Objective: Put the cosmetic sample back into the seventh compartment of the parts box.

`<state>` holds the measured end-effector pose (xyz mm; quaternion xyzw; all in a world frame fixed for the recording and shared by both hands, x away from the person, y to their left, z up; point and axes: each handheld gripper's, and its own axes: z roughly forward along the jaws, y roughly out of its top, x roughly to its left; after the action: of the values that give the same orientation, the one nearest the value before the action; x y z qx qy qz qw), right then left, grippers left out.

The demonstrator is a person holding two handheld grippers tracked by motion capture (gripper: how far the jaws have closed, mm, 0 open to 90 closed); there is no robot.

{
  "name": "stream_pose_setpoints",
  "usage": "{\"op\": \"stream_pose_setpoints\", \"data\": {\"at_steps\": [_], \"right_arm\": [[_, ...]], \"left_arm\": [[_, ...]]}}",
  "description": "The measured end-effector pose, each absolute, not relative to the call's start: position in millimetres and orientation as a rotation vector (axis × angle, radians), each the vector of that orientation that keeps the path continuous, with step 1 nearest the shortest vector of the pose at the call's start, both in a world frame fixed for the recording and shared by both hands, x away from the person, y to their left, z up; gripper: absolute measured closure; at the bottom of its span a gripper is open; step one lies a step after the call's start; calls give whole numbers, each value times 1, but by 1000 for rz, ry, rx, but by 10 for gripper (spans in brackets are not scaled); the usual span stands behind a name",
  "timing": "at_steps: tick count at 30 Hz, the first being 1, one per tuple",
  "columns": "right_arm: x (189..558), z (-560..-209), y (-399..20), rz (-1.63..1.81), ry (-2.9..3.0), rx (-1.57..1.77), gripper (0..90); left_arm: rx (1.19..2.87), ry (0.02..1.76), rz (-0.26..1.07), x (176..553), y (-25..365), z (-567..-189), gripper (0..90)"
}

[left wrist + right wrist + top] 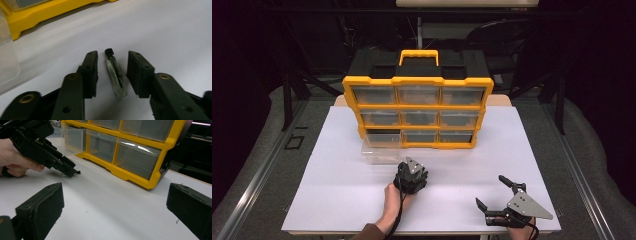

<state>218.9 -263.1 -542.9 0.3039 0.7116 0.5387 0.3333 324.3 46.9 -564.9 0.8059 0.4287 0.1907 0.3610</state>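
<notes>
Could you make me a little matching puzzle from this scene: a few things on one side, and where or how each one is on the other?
Things:
1. small glass vial
2. clear drawer
3. right tool
4. organizer

States:
A. stands upright at the back of the white table
B. pulled out, resting on the table in front of the cabinet
C. lies flat between the left tool's jaws, not yet pinched
D. wide open with nothing between its jaws

Pairs: 1-C, 2-B, 3-D, 4-A
</notes>
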Motion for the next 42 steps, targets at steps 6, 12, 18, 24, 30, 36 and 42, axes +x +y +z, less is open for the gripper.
{"op": "stream_pose_setpoints", "data": {"at_steps": [6,12,18,24,30,36,42], "right_arm": [[219,-543,-263,1405,1864,793,8],[220,-544,-262,1404,1869,798,10],[220,-544,-263,1402,1869,798,11],[219,-544,-263,1398,1867,796,11],[219,-543,-262,1398,1865,789,11],[219,-543,-263,1395,1867,791,11],[219,-543,-263,1395,1866,793,11]], "left_arm": [[2066,1135,482,326,47,-565,704],[2040,1153,469,327,49,-566,799],[2037,1150,462,327,50,-565,802],[2006,1165,457,326,53,-565,804],[1989,1163,458,324,55,-561,803],[1990,1129,441,322,58,-556,803],[1984,1099,436,321,62,-552,804]]}}
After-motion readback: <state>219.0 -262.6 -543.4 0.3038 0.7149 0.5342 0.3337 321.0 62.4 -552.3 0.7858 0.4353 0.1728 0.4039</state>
